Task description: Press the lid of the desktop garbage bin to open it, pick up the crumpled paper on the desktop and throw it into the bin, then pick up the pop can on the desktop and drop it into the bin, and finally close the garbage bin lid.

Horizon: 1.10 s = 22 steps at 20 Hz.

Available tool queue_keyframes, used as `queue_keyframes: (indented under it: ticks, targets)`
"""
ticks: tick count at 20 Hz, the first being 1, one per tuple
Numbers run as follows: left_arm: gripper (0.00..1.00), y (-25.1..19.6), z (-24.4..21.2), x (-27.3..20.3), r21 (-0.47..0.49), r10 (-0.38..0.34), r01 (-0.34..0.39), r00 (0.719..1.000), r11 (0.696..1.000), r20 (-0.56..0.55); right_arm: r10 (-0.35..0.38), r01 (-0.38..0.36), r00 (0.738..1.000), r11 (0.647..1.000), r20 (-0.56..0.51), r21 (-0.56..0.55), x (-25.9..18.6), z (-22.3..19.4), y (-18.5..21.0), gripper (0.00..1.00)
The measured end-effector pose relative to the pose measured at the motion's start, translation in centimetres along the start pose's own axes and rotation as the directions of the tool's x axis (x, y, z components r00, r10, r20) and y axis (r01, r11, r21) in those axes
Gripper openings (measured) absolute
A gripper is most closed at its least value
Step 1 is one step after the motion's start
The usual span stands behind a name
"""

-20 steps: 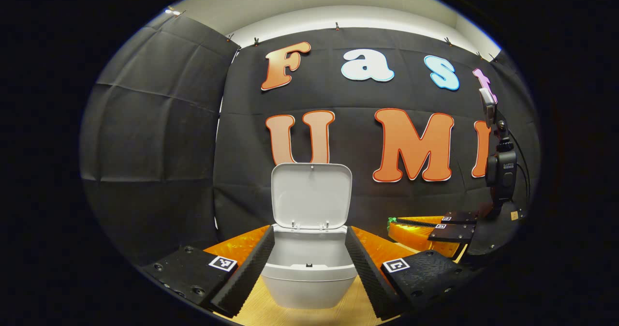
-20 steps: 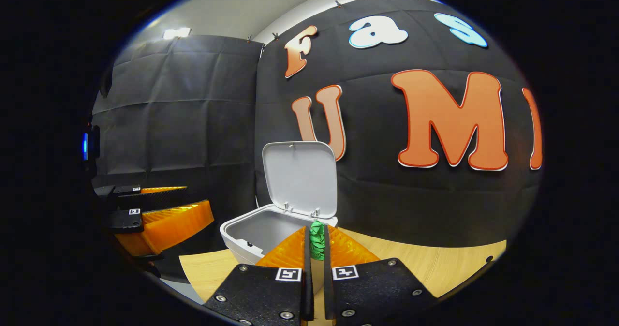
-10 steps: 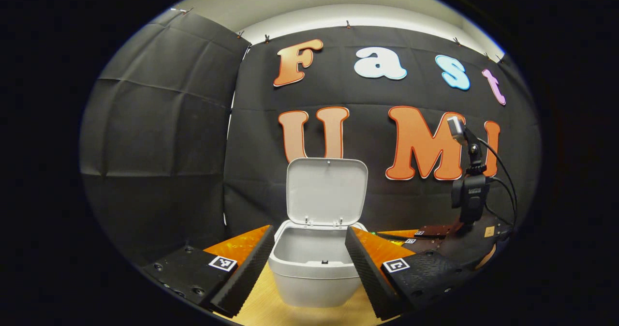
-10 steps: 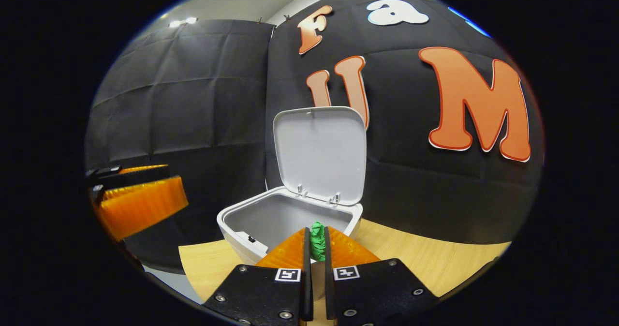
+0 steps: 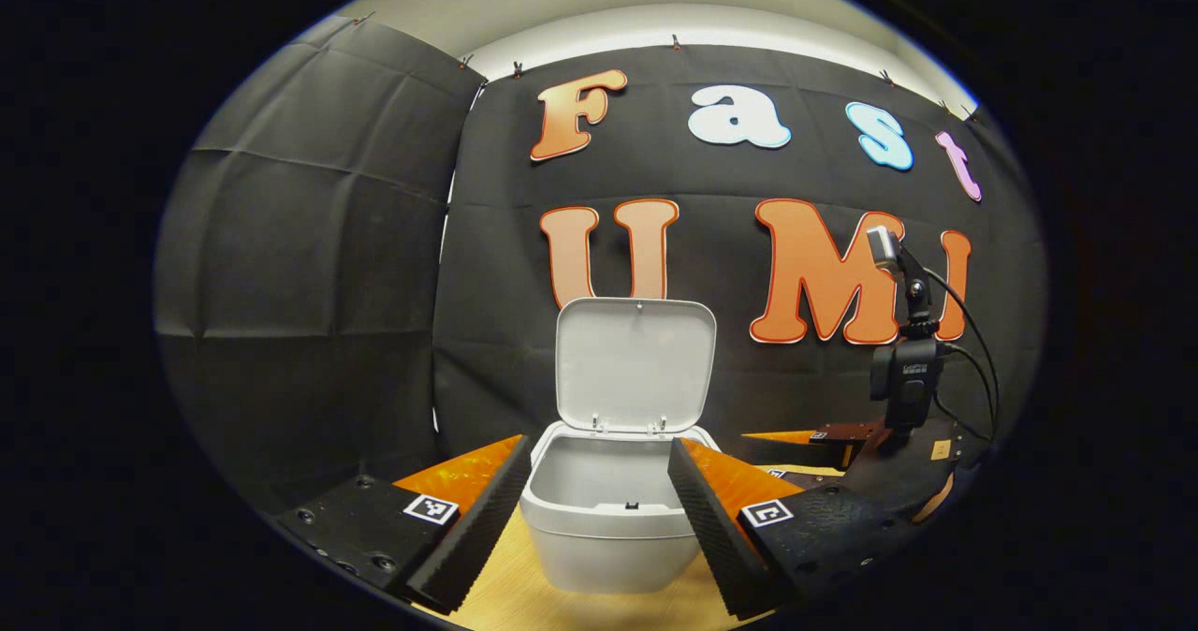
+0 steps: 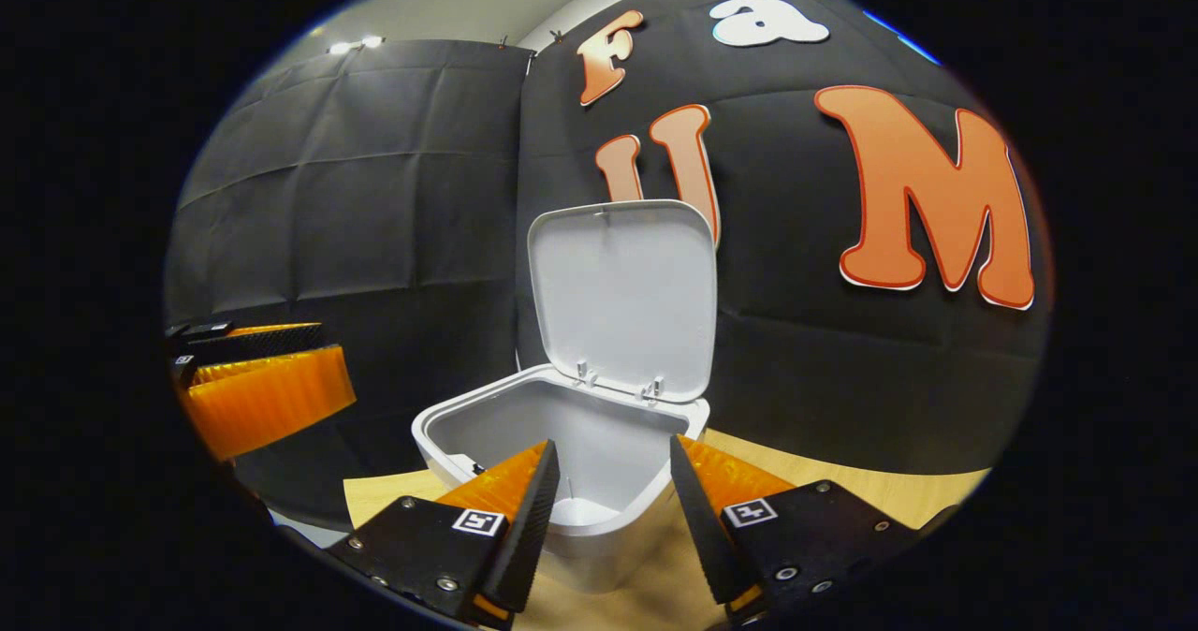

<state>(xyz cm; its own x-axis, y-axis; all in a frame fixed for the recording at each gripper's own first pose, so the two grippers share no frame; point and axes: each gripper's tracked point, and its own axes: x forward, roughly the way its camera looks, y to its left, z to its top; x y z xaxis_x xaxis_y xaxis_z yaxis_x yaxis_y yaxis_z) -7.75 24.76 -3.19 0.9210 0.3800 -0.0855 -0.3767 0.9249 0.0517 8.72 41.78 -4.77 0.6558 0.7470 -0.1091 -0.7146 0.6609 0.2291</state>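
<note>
The white desktop bin [image 5: 599,547] stands on the wooden table with its lid [image 5: 636,361] swung upright. My left gripper [image 5: 599,446] is open in front of the bin, its fingers either side of it and holding nothing. In the right gripper view the bin [image 6: 440,430] gapes just ahead, lid [image 6: 622,294] up. My right gripper [image 6: 613,446] hangs open at the bin's rim with nothing between its fingers. From the left gripper view the right gripper [image 5: 781,453] sits to the bin's right.
The left gripper [image 6: 332,359] reaches in from the left edge of the right gripper view. A camera on a stalk with cables [image 5: 903,378] rides on the right gripper. Bare wooden tabletop [image 6: 842,491] lies right of the bin.
My right gripper has opened above the bin mouth, and the green crumpled paper it pinched is gone from its fingers. The left gripper barely moved over the last half second.
</note>
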Motion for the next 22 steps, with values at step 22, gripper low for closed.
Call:
queue_keyframes:
  ticks: [22]
  targets:
    - [0.94,-20.1,-1.1,-1.7,0.061,-0.397,0.396,0.917,0.916,0.020,-0.443,0.443,0.892,0.896,0.096,0.018,-20.5,0.9,-16.4,0.94]
